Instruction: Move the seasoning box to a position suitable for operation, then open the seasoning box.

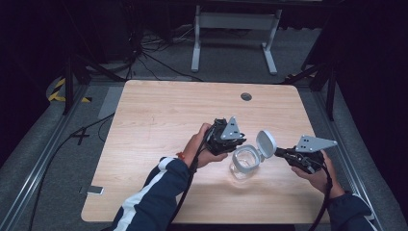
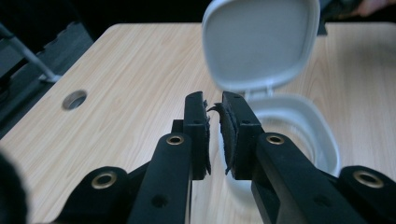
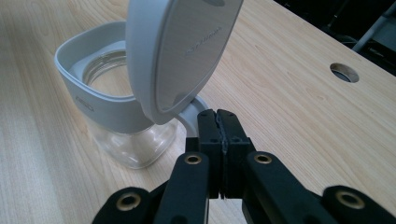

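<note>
A light wood-grain surface (image 1: 159, 110) with rounded corners stands on grey carpet (image 1: 57, 159) in a dark room. A round cable hole (image 1: 246, 96) sits at its 1 o'clock edge. A white-legged table frame (image 1: 235, 36) stands at 12 o'clock, black cables (image 1: 149, 53) at 11, yellow-black tape (image 1: 57, 91) at 9.

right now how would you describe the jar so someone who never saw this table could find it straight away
On the light wooden table, look toward the near right part, between the person's two grippers. There stands a clear glass jar with a pale grey collar around its mouth. Its hinged grey lid is flipped up and open, and it is the table's one container.
</note>
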`<action>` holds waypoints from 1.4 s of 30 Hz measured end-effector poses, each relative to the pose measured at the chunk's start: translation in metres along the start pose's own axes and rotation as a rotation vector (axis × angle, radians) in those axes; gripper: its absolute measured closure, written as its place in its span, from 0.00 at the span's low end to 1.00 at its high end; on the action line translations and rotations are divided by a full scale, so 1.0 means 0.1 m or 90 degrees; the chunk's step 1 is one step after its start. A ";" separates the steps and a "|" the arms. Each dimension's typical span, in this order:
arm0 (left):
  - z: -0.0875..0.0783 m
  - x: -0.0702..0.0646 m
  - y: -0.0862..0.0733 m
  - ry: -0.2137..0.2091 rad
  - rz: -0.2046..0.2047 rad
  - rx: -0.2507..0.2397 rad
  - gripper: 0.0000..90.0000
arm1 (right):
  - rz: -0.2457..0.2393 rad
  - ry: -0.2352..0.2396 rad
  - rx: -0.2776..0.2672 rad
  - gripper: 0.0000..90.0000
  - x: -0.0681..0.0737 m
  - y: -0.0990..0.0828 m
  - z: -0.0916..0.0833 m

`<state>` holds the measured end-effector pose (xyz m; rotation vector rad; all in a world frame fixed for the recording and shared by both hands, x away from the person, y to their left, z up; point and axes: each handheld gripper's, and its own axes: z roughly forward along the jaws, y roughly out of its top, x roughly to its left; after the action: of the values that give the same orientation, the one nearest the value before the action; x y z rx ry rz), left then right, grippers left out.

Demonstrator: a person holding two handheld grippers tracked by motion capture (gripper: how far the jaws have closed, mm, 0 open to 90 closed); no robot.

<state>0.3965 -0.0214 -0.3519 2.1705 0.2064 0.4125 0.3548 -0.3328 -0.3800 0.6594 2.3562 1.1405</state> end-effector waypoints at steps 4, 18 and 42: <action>-0.11 0.03 -0.12 0.009 -0.001 0.010 0.88 | 0.002 -0.005 0.003 1.00 -0.02 -0.01 -0.02; -0.60 0.05 -0.80 0.053 -0.029 0.080 0.83 | 0.000 -0.007 0.004 0.99 0.01 -0.01 -0.06; -1.11 -0.03 -1.87 0.114 -0.139 0.172 0.70 | -0.004 -0.028 0.052 0.79 0.11 -0.50 -0.30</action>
<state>0.3537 0.1716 -0.4422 2.3420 0.6250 0.4763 0.3178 -0.3719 -0.4049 0.6971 2.3767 1.0217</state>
